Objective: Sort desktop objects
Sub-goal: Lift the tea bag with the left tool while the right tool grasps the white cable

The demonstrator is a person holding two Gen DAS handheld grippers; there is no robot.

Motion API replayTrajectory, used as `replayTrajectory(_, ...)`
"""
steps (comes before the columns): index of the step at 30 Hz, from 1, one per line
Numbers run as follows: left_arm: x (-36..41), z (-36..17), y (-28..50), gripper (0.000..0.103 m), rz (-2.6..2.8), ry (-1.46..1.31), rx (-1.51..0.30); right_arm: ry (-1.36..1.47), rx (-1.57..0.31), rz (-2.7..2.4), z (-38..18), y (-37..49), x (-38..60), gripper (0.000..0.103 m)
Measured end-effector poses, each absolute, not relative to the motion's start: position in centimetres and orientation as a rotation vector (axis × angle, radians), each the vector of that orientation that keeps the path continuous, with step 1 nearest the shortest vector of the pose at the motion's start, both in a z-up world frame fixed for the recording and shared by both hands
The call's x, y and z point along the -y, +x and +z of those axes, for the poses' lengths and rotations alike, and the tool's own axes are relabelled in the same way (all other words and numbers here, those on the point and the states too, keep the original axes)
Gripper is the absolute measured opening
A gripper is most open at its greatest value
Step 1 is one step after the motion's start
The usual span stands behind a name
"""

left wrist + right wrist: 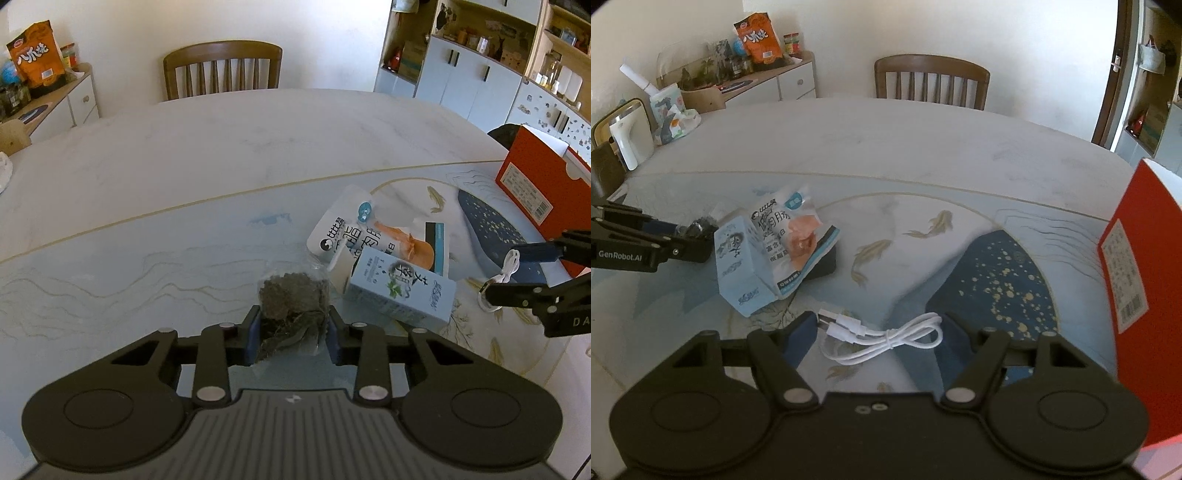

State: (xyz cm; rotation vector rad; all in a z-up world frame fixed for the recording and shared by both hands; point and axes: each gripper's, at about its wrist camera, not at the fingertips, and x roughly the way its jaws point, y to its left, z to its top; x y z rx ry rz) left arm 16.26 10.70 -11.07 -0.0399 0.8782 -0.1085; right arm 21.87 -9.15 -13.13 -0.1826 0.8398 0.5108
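Note:
My left gripper point(294, 326) is shut on a clear bag of dark dried herbs point(293, 299), just left of a light blue carton point(402, 288) and a white snack pouch point(365, 232). My right gripper point(879, 332) is open, its fingers on either side of a coiled white USB cable point(882, 338) that lies on the table mat. The left wrist view shows the right gripper point(517, 273) with the cable point(498, 280) between its fingers. The right wrist view shows the left gripper point(698, 236) holding the herb bag beside the blue carton point(738, 258) and the pouch point(790, 236).
A red box point(1137, 280) stands at the table's right edge, also in the left wrist view point(543, 181). A wooden chair point(221, 70) stands at the far side. A sideboard point(768, 85) with an orange snack bag stands at the back left. A white dispenser point(628, 140) sits on the table's left.

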Motion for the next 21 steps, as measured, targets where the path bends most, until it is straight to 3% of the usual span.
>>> replayTrajectory(21, -6.9, -6.8, 12.0, 0.033, -0.211, -0.055, -0.816, -0.130, -0.796, 0.470, -10.3, 18.7, 12.9, 0.063)
